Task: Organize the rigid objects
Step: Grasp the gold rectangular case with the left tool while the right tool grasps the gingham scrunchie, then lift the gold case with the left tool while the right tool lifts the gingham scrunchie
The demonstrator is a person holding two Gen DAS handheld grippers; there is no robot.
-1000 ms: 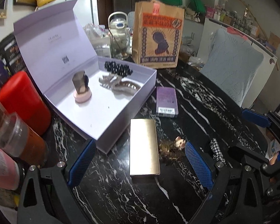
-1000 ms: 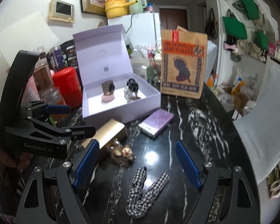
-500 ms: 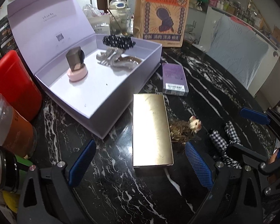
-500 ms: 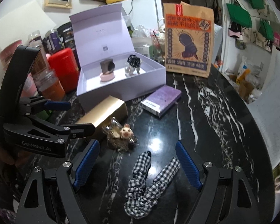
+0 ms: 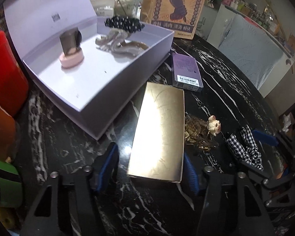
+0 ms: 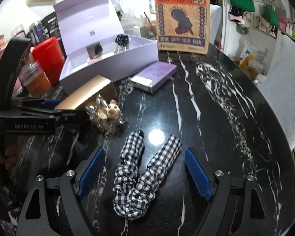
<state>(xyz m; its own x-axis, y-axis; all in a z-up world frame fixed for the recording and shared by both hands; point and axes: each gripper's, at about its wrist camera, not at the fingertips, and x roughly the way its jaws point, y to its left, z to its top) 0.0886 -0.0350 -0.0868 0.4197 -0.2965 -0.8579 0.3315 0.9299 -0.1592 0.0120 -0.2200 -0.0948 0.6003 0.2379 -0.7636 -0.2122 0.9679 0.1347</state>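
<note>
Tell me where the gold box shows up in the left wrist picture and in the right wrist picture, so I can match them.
Left wrist: the gold box lies lower centre on the black marble table, its near end between the closing left gripper fingers.
Right wrist: the box sits left of centre, the left gripper at its near end.
Shared landmark: the open lilac gift box just behind it.

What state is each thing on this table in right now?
Lilac box: lid open.
Gold box: flat, between left gripper's closing jaws.
Left gripper: closing.
Right gripper: open, straddling checked scrunchie.
Purple box: closed, flat.
</note>
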